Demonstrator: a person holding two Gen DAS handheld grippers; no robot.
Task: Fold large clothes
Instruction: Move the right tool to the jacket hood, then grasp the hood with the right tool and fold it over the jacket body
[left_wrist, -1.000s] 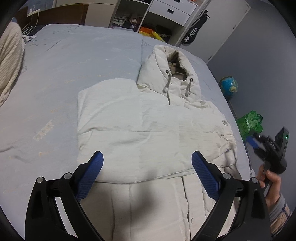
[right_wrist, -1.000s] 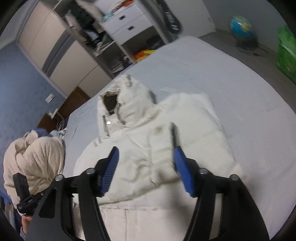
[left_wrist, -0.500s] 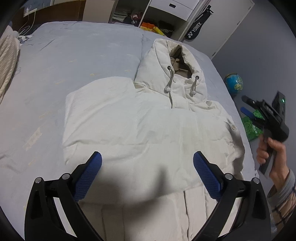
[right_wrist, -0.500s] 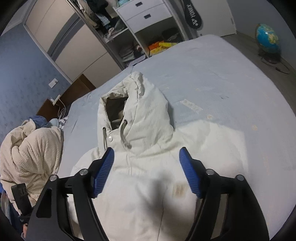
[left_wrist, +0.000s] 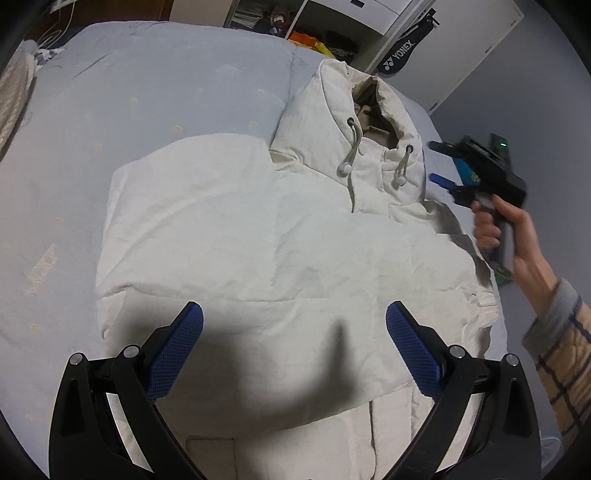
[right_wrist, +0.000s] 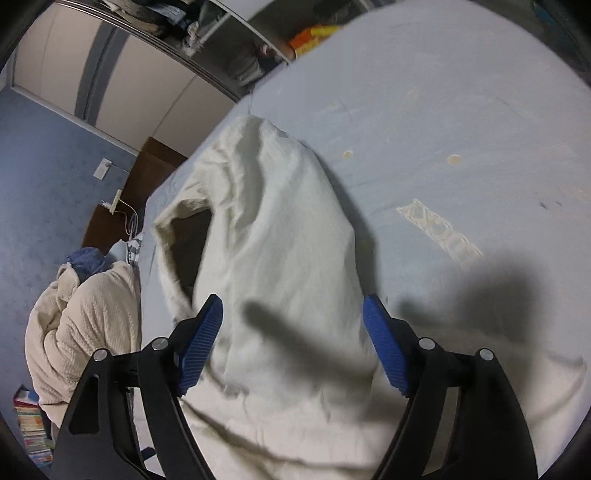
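Observation:
A cream hooded jacket (left_wrist: 280, 251) lies front up on the pale blue bed (left_wrist: 147, 92), sleeves folded in over its body, hood (left_wrist: 354, 122) pointing to the far end. My left gripper (left_wrist: 294, 325) is open and empty, hovering above the jacket's lower body. My right gripper (right_wrist: 293, 315) is open and empty, its jaws either side of the hood (right_wrist: 273, 229), just above it. In the left wrist view the right gripper (left_wrist: 448, 173) is held by a hand beside the hood's right edge.
A cream knitted blanket (right_wrist: 81, 325) is heaped at the bed's left side. Wardrobe shelves and drawers (left_wrist: 332, 22) stand beyond the bed's far end. A stack of books (right_wrist: 33, 428) sits on the floor. The bed's right edge drops to grey floor (left_wrist: 517, 302).
My right gripper has moved forward and down from the jacket's right side to the hood. My left gripper has moved slightly forward over the jacket. Both stayed open.

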